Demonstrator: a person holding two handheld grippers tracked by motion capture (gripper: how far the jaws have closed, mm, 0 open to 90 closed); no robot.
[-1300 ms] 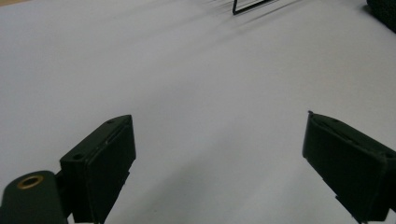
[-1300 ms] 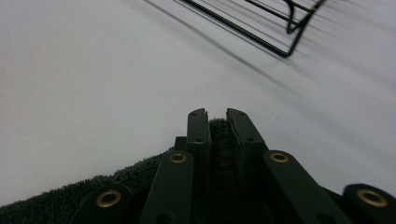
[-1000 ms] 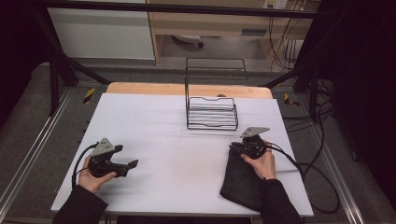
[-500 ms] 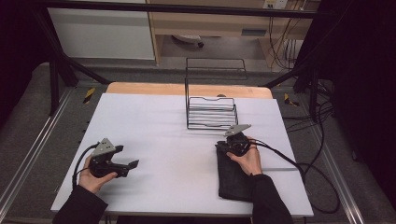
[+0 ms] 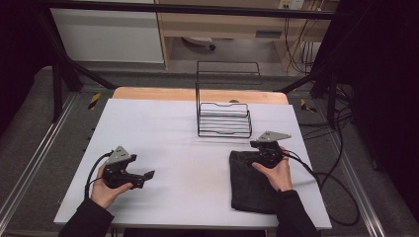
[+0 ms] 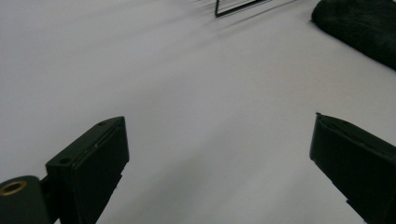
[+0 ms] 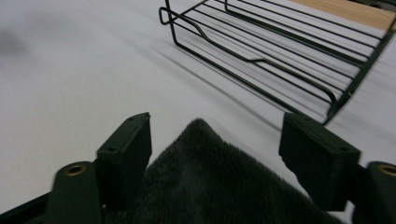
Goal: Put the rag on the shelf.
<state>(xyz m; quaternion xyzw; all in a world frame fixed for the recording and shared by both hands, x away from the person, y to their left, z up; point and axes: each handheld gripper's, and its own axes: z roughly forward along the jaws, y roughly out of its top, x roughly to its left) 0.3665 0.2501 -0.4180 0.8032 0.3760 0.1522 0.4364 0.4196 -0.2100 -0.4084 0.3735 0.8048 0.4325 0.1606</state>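
A dark, fuzzy folded cloth lies on the white table at the front right. My right gripper hovers over the cloth's far end. Its jaws have just been opening. In the right gripper view the cloth's corner lies between the spread jaws of the right gripper, and neither pad presses on it. My left gripper rests at the front left, held in a hand. The left gripper stands open with only bare table between its jaws, and the cloth lies farther off.
A black wire rack stands at the back middle of the table, just beyond the right gripper; its low front rail is close ahead. Cables trail off the table's right edge. A wooden strip borders the far edge.
The right gripper pulled the cloth's far end a little to the left, then opened, let it go and shifted back to the right. The left gripper stayed put.
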